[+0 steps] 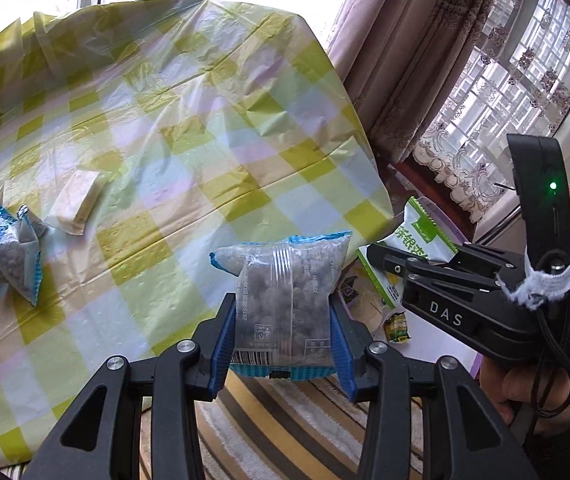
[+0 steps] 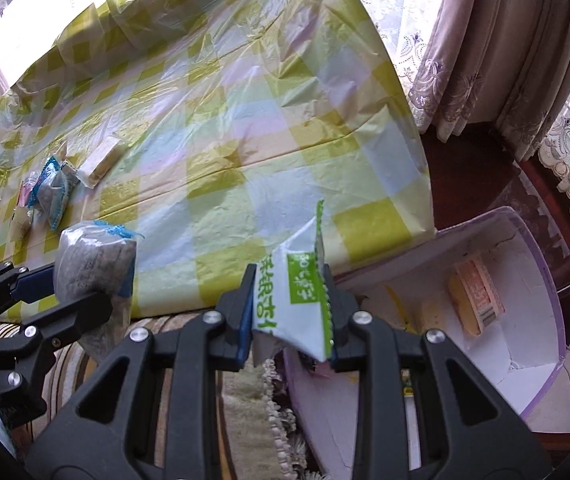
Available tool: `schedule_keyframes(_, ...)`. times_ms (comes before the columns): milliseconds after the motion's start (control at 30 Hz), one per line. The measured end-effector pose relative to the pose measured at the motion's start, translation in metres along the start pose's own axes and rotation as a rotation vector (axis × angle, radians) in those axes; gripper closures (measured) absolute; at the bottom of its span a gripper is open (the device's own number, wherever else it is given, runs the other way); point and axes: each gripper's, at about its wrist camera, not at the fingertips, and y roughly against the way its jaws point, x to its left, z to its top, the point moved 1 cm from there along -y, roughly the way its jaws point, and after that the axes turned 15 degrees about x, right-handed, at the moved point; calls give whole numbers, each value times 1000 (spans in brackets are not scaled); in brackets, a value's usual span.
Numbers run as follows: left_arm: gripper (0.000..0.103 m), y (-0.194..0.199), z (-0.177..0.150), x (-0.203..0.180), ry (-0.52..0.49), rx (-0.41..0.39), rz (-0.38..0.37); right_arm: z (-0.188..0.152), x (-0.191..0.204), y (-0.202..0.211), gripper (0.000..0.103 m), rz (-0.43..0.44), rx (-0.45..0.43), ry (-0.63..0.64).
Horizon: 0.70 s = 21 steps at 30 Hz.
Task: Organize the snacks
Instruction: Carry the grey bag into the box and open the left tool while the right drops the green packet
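My left gripper [image 1: 283, 344] has its fingers clamped on a clear, blue-edged snack bag [image 1: 285, 300]; my right gripper [image 2: 289, 312] pinches a green-and-white packet [image 2: 297, 292]. Both hang off the table's [image 2: 245, 140] near edge, beside the white bin [image 2: 517, 300] that already holds snacks. I judge this the carry-over step: next, centre each above the bin and release. Further back, more packets [image 1: 9, 256] wait on the table.

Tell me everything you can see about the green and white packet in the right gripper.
The green and white packet is a small flat sachet, seemingly glossy plastic or foil, white with a green panel, green printed characters and serrated green edges. It is pinched between the right gripper pads, standing roughly upright, held in the air past the checked table's edge, beside a purple-rimmed box.
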Motion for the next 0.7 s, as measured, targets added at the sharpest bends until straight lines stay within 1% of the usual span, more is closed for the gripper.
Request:
schedule_keyframes(367, 59, -35, 23, -58, -116, 81, -45, -5, -81, -8, 71, -33, 8, -155)
schedule_keyframes(567, 59, -53, 29, -84, -167, 127, -70, -8, -107, -12, 70, -35, 16, -213)
schedule_keyframes(700, 58, -64, 30, -94, -182, 163, -97, -9, -116, -12, 69, -47, 17, -234)
